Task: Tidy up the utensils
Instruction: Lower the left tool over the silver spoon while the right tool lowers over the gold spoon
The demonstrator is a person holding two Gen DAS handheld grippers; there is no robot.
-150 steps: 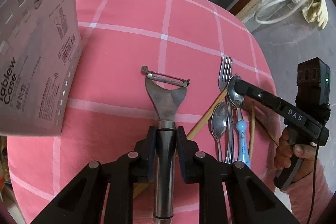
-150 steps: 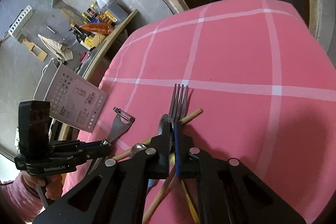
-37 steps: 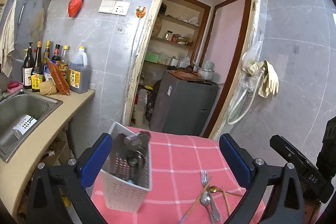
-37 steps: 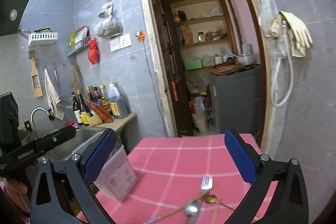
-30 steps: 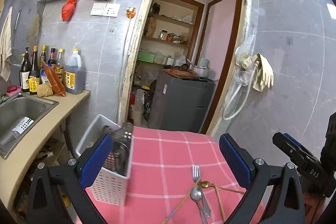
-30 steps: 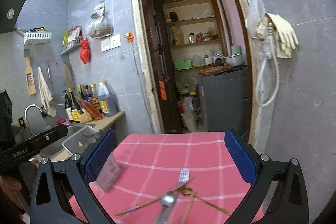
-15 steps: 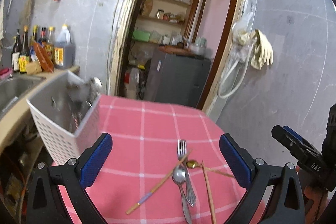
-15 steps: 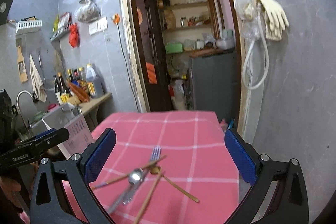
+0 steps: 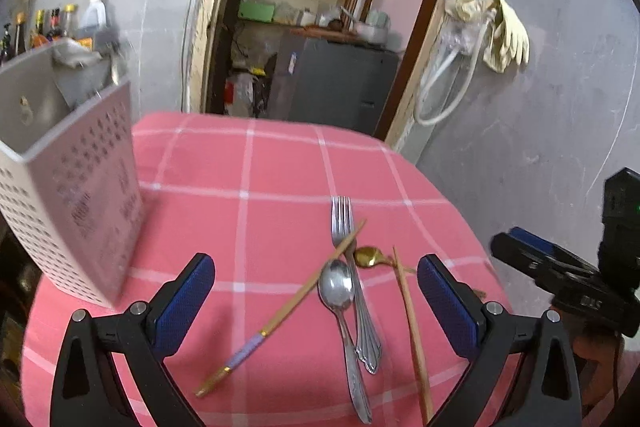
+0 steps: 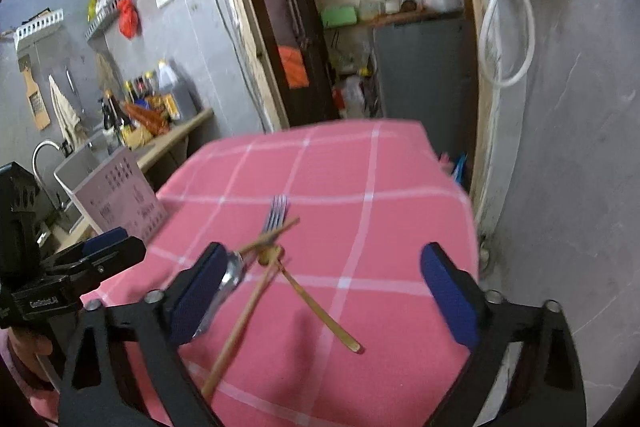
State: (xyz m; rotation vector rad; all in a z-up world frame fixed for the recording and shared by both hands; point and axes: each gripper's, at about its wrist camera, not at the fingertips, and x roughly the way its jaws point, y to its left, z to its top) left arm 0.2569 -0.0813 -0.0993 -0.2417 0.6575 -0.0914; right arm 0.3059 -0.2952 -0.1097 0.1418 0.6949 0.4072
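On the pink checked tablecloth lie a fork, a silver spoon, a small gold spoon and two chopsticks, all crossing one another. My left gripper hangs open above them with nothing between its blue pads. My right gripper is wide apart over the same pile, its jaws closing, the gold spoon and a chopstick below the gap, untouched. A white perforated utensil basket stands at the table's left, holding metal utensils.
A counter with a sink and sauce bottles runs behind the basket. Beyond the table's far edge are a doorway and a dark grey cabinet. Hose and rubber gloves hang on the right wall.
Both grippers have dropped and tilted down towards the table, so the cutlery pile now sits between their fingers. The basket has slid to the left edge of the left wrist view.
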